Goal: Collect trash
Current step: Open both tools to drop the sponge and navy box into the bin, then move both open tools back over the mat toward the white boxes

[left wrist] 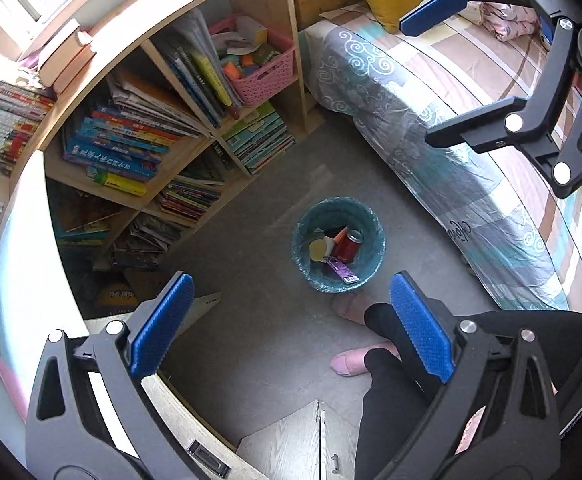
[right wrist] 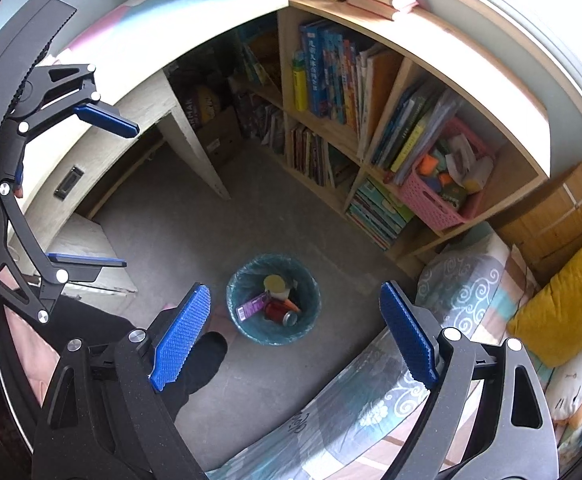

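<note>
both my claws hang high over the floor, pointing steeply down, and both are released with nothing between the pads: the left gripper (left wrist: 291,328) stands spread wide, the right gripper (right wrist: 295,336) nearly as wide. the trash i can see is already in the trash bin (left wrist: 365,276), a round bin with a teal liner standing on the grey floor (left wrist: 251,320) between the bookshelf (left wrist: 139,152) and the edge of the bed (left wrist: 431,128). inside it lie a red can (left wrist: 349,245), a purple wrapper (left wrist: 343,270), a yellow lid (left wrist: 318,249) and something orange i cannot make out. the bin sits straight below and a little ahead of both claws, almost centred between the fingers in each wrist view, so neither hand looks clearly nearer. the can lies tilted, its long axis running roughly toward the bin's rim. my slippered feet (left wrist: 349,362) stand just beside the bin on the near side. i judge the drop is done; i see no loose rubbish on the floor from here, so the next move would turn on finding more
</note>
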Demonstrator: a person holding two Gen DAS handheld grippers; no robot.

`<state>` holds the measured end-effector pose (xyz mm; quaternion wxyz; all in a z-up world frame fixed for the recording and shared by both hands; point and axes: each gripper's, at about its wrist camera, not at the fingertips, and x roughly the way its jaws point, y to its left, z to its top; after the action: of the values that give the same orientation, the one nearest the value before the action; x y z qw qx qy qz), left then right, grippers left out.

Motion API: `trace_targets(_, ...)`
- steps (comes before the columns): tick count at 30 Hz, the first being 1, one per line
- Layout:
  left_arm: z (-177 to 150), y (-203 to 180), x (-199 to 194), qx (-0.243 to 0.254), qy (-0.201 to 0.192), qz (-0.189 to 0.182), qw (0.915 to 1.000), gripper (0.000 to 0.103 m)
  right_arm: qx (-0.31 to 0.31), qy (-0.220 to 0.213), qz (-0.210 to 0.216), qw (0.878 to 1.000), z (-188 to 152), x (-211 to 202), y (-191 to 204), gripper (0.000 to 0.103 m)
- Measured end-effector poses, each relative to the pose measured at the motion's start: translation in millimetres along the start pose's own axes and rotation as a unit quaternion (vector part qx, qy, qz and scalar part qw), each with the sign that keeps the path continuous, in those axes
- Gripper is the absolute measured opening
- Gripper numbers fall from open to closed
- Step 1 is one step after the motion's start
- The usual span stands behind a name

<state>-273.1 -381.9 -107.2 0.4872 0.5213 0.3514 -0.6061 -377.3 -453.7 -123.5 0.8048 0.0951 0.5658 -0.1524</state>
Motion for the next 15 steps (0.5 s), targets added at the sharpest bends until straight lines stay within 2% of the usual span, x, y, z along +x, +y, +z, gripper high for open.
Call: trace_targets(15,-49,26,-21,-0.054,0.000,0.035,0.9979,0.096,-0.065,-0.016,-0.003,0.998,32,-5,47,0.087)
